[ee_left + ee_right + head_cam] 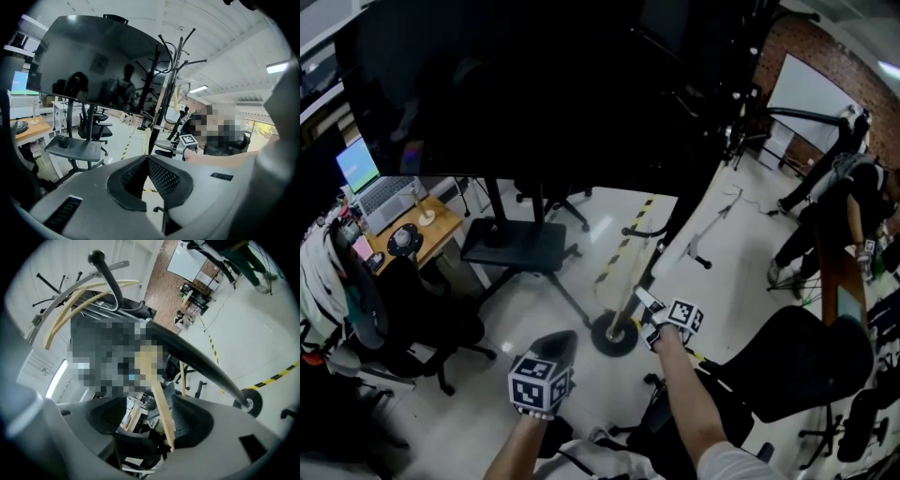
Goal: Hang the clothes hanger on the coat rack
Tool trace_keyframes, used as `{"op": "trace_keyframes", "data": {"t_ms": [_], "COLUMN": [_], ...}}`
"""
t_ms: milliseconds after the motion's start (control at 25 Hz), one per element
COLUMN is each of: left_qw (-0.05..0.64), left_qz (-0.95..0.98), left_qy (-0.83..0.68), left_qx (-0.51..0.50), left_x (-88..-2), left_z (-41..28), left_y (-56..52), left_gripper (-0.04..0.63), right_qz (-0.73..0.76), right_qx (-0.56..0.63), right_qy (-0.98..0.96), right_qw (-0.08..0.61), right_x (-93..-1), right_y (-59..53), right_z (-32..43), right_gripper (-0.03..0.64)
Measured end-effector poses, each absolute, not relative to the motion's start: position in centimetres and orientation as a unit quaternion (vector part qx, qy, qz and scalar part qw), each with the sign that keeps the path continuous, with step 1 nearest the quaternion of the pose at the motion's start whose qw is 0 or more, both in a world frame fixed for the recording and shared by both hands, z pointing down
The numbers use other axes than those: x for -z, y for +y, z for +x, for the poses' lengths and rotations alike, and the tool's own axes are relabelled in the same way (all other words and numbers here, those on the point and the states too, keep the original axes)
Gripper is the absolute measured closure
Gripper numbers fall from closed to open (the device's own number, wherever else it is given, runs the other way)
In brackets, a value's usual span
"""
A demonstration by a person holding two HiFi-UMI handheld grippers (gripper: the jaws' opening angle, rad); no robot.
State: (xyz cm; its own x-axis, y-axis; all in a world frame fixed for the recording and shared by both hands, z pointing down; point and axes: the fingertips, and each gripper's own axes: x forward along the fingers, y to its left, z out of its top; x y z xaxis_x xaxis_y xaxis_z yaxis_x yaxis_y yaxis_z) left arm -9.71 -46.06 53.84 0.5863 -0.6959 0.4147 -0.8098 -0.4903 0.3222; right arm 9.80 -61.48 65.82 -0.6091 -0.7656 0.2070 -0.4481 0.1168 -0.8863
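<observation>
In the right gripper view a pale wooden hanger arm [158,397] runs down between the jaws of my right gripper [150,414]. The jaws stand wide apart, and the thin arm lies near the right pad [187,420]. A blurred patch hides the arm's upper part. The black coat rack pole [201,369] slants behind it down to its round base [248,404]. More pale hanger arms [82,301] hang by a peg [105,273] up the rack. The head view has my right gripper [649,317] beside the rack base [614,339]. My left gripper [147,159] is shut and empty, low at the left [555,345].
A big dark screen on a wheeled stand [502,239] fills the left and middle. Office chairs [422,323] and a desk with a laptop [380,192] stand at the left. Yellow-black tape [623,246] crosses the floor. A black chair [797,366] and a person [853,202] are at the right.
</observation>
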Motion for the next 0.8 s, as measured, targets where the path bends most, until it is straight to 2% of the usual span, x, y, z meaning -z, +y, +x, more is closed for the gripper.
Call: {"op": "trace_keyframes", "data": {"t_ms": [200, 360, 480, 600, 800], "left_qw": [0.244, 0.239, 0.229, 0.223, 0.220], "left_qz": [0.855, 0.857, 0.861, 0.869, 0.887], "left_qy": [-0.446, -0.447, -0.446, -0.435, -0.400], "left_qx": [-0.106, -0.092, -0.087, -0.081, -0.065], "left_x": [-53.3, -52.7, -52.2, -51.6, -50.6], "left_z": [-7.9, -5.9, -4.2, -2.3, -0.2], "left_y": [-44.4, -42.5, -40.7, -39.0, -36.7], "left_gripper": [0.606, 0.606, 0.606, 0.607, 0.607], "right_qz": [-0.425, -0.430, -0.426, -0.426, -0.424], "right_qx": [0.482, 0.461, 0.444, 0.417, 0.391], "right_qy": [0.746, 0.757, 0.776, 0.795, 0.809], "right_qw": [0.177, 0.173, 0.140, 0.114, 0.109], "right_x": [-62.6, -60.2, -58.2, -56.0, -53.2], "right_y": [-55.9, -50.7, -47.0, -43.7, -38.0], "right_z": [12.0, 13.2, 12.9, 12.4, 10.4], "right_gripper": [0.297, 0.501, 0.614, 0.621, 0.621]}}
